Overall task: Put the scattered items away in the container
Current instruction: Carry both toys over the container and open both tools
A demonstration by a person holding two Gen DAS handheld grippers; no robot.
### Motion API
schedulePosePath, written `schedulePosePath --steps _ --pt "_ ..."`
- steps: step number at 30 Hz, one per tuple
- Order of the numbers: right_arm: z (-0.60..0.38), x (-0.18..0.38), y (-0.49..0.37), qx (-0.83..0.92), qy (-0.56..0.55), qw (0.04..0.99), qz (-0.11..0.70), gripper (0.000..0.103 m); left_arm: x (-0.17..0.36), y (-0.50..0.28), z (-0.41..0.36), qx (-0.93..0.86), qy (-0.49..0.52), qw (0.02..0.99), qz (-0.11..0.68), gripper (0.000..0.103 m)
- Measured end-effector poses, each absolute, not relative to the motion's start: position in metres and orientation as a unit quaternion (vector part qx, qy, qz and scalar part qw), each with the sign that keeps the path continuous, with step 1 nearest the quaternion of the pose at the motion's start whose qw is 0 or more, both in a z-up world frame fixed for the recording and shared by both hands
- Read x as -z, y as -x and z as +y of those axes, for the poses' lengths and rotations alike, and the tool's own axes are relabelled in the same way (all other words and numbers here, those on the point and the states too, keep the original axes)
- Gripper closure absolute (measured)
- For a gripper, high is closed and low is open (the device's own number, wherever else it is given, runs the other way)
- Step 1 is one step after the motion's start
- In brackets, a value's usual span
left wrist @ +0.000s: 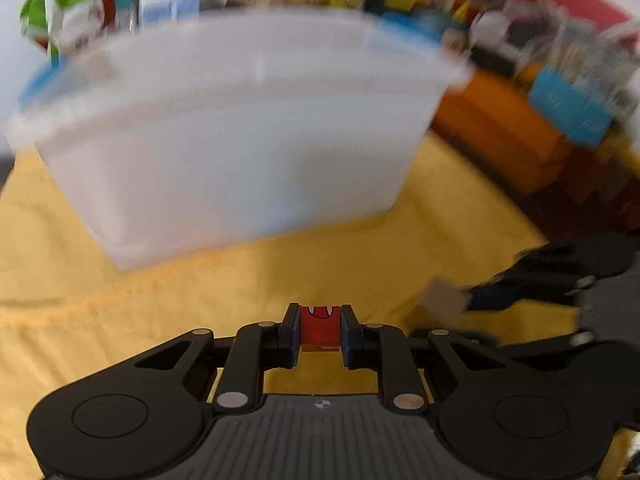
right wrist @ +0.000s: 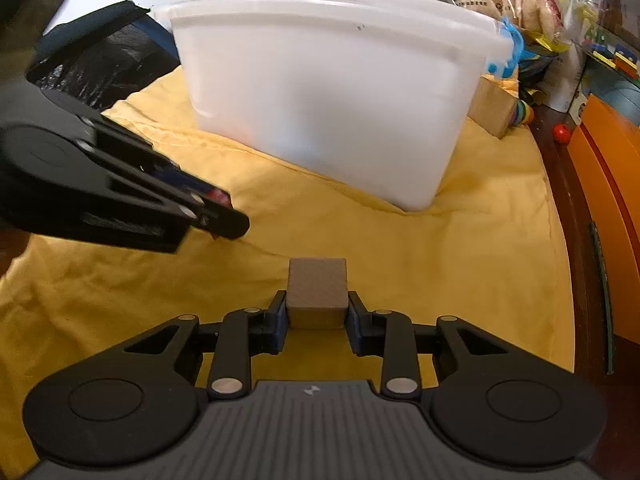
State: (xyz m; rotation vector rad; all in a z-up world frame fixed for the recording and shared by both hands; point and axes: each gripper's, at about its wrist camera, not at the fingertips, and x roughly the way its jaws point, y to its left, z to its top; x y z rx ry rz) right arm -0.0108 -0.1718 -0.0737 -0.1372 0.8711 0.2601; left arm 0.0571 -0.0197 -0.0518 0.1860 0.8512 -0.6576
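Left wrist view is blurred, but it shows the left gripper [left wrist: 320, 330] with its jaws closed on a small red block [left wrist: 320, 327] that has a white pattern on its top face, held over the yellow cloth [left wrist: 120, 320] covering the worktop. Ahead of it stands the white plastic container [left wrist: 232, 132], its near wall facing the gripper with a bare strip of cloth between them. In the right wrist view the right gripper [right wrist: 318, 316] has its jaws pressed against both sides of a plain brown cube [right wrist: 317, 292], which sits low over the cloth; whether it touches the cloth cannot be told. The container [right wrist: 332, 92] is set back toward the far side, its near corner pointing toward the right gripper, with open cloth in front of it. The left gripper [right wrist: 224, 216] comes in from the left, close to the cube but apart from it. To the right the cloth ends at the worktop's dark wooden edge [right wrist: 576, 216], and a cardboard box [right wrist: 494, 110] sits just beside the container's right end.
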Motion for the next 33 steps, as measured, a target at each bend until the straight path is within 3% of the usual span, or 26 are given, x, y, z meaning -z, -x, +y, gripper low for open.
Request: schedulePosePath --steps 6,11,15,22,23,24,26,31,33 --pt "-0.169 -0.011 0.013 -0.14 0.089 0.933 0.32 0.071 -0.045 -0.067 -0.009 0.294 -0.066 0.905 0.3 0.081" --pt "-0.178 -0.057 -0.02 -0.103 0.079 0.96 0.249 0.07 -0.071 -0.111 -0.017 0.231 -0.07 0.935 0.259 0.081" --pt "-0.178 -0.057 -0.06 -0.066 0.078 0.962 0.253 0.07 -0.056 -0.142 -0.03 0.186 -0.086 0.938 0.28 0.081" --pt "-0.173 -0.01 -0.103 -0.04 0.064 0.94 0.333 0.07 0.006 -0.178 -0.034 0.151 -0.121 0.909 0.37 0.079" --pt "-0.174 -0.008 -0.102 -0.046 0.052 0.941 0.333 0.069 0.009 -0.179 -0.032 0.156 -0.113 0.905 0.38 0.071" --pt "-0.175 -0.008 -0.101 -0.047 0.046 0.941 0.332 0.061 0.011 -0.178 -0.031 0.157 -0.109 0.903 0.385 0.058" --pt "-0.173 -0.011 -0.099 -0.041 0.057 0.942 0.328 0.053 0.009 -0.173 -0.028 0.153 -0.109 0.908 0.376 0.046" --pt "-0.173 -0.03 -0.086 -0.058 0.052 0.953 0.294 0.053 -0.019 -0.152 -0.019 0.164 -0.089 0.925 0.332 0.044" --pt "-0.172 -0.038 -0.079 -0.065 0.046 0.956 0.284 0.053 -0.034 -0.141 -0.015 0.168 -0.083 0.931 0.313 0.038"
